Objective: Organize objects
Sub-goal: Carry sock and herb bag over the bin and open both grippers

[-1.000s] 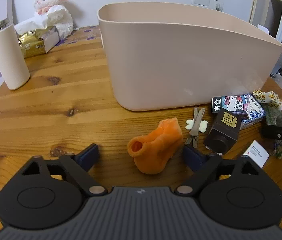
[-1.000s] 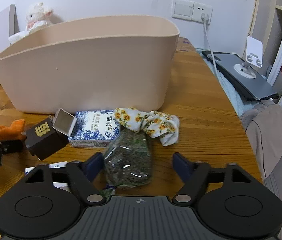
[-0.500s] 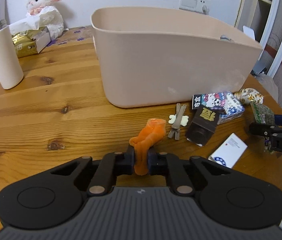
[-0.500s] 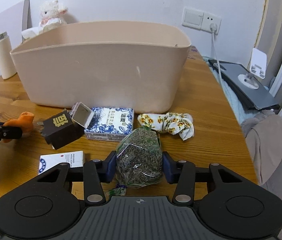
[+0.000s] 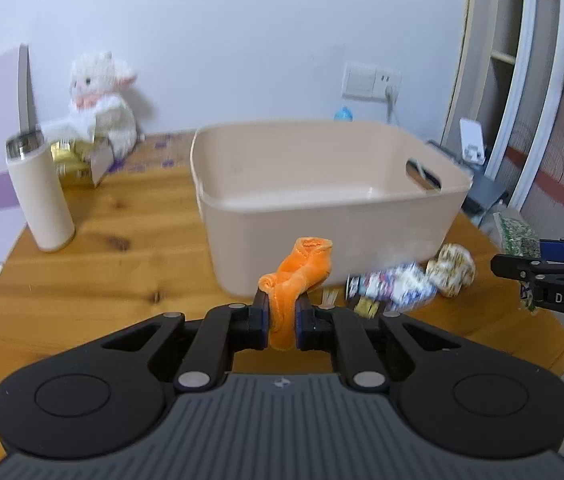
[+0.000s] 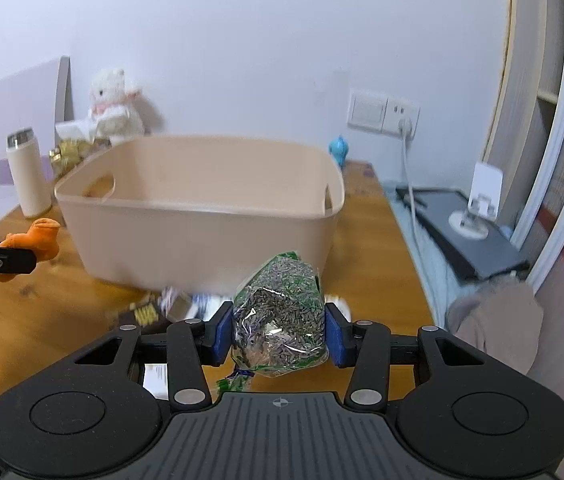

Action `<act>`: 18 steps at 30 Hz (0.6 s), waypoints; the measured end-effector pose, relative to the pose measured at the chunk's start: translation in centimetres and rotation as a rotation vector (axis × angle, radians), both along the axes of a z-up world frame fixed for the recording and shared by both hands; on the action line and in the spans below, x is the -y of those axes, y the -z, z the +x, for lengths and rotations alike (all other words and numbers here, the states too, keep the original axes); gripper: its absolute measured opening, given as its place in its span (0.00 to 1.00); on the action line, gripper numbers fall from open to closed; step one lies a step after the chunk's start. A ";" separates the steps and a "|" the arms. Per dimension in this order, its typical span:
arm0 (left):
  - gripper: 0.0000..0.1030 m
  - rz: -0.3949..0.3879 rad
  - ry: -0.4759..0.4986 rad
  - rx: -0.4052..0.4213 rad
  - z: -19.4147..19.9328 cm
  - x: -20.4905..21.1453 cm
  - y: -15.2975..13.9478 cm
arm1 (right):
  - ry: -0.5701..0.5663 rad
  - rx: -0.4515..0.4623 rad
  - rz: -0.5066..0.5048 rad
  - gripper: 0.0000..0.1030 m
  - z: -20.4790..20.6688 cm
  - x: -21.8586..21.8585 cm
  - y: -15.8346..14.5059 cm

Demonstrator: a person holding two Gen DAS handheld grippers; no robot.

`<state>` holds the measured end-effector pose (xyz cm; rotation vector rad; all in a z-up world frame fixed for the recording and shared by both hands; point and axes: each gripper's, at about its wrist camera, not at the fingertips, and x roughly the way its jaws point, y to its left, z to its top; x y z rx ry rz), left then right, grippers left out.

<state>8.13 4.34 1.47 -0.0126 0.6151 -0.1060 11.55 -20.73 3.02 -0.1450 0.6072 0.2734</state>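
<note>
Orange plush (image 5: 296,280) clamped in left claw (image 5: 282,320); right claw (image 6: 279,334), lettered "DAS", grips herb bag (image 6: 279,320).

Both views are evenly and softly lit, with a cool tint on the white wall (image 5: 241,40). The plush lamb (image 6: 113,104) throws a faint shadow rightward, so light perhaps comes from the left. Motion blur smears the beige bin (image 6: 201,216) and the small boxes (image 5: 390,292). Fisheye distortion bows the door frame (image 6: 554,120), and corners darken.
</note>
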 end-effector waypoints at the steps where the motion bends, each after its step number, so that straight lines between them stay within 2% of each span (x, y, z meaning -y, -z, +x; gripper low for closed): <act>1: 0.13 0.003 0.002 0.014 0.0 0.2 -0.5 | 0.001 0.014 0.002 0.42 0.1 0.1 -0.4; 8: 0.13 0.027 0.001 0.076 2.5 1.3 -2.5 | 0.008 0.098 0.018 0.42 1.9 0.2 -2.8; 11: 0.13 0.015 -0.010 0.077 4.5 1.6 -2.7 | 0.005 0.126 0.017 0.42 3.1 -0.3 -3.8; 15: 0.13 0.059 -0.048 0.083 6.9 2.3 -2.4 | -0.001 0.149 0.020 0.42 5.0 -1.2 -4.6; 18: 0.13 0.056 -0.066 0.059 9.1 2.6 -1.9 | -0.005 0.149 0.020 0.42 6.7 -2.1 -4.8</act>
